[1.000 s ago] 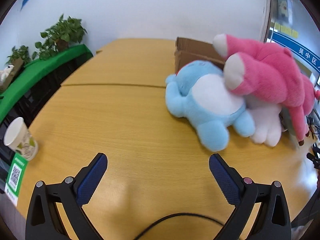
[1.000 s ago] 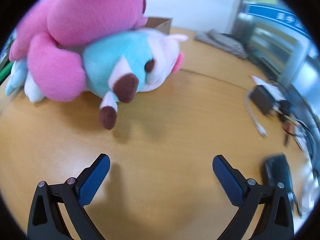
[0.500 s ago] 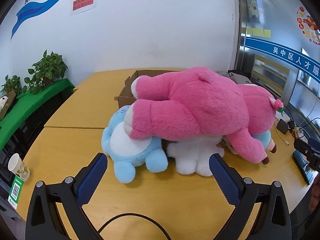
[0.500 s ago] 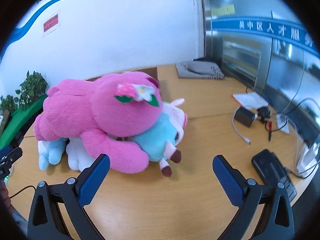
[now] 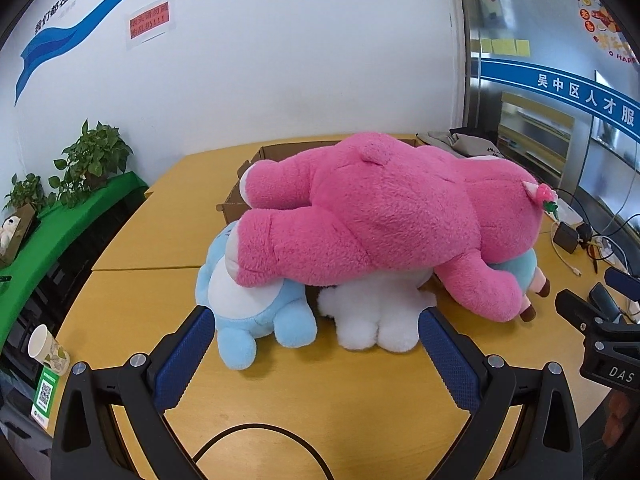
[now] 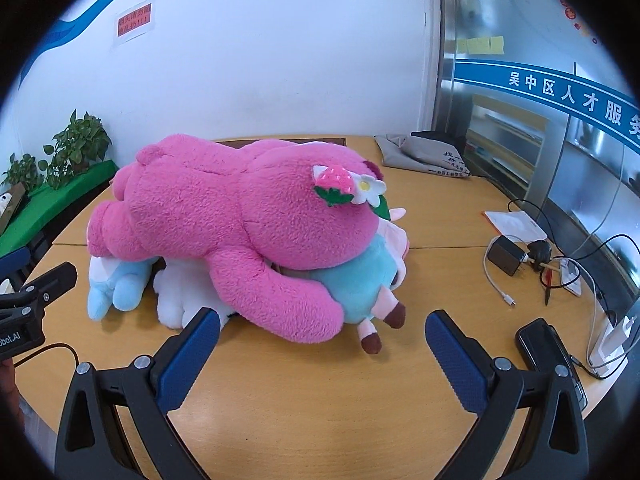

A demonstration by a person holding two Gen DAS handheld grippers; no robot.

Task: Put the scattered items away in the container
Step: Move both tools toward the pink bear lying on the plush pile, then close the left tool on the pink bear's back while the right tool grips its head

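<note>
Brightness: both views are evenly and brightly lit; colours are rendered saturated.
Light source: diffuse light from above is suggested; no lamp is seen.
Shadows: soft, short shadows are cast on the yellow wooden bench [image 5: 132,312] under the big pink plush bear [image 5: 384,216] and the pale blue plush toy [image 5: 256,312].
Glare: streaked reflections are seen on the shiny metal wall panels [image 6: 520,136].
Distortion: straight lines are bowed by the fisheye lens; black vignetting is seen at the corners.
Sharpness: the centre is sharp; edges are slightly softened.

fuzzy pink plush [image 5: 380,216], smooth wood table [image 5: 152,248]
</note>
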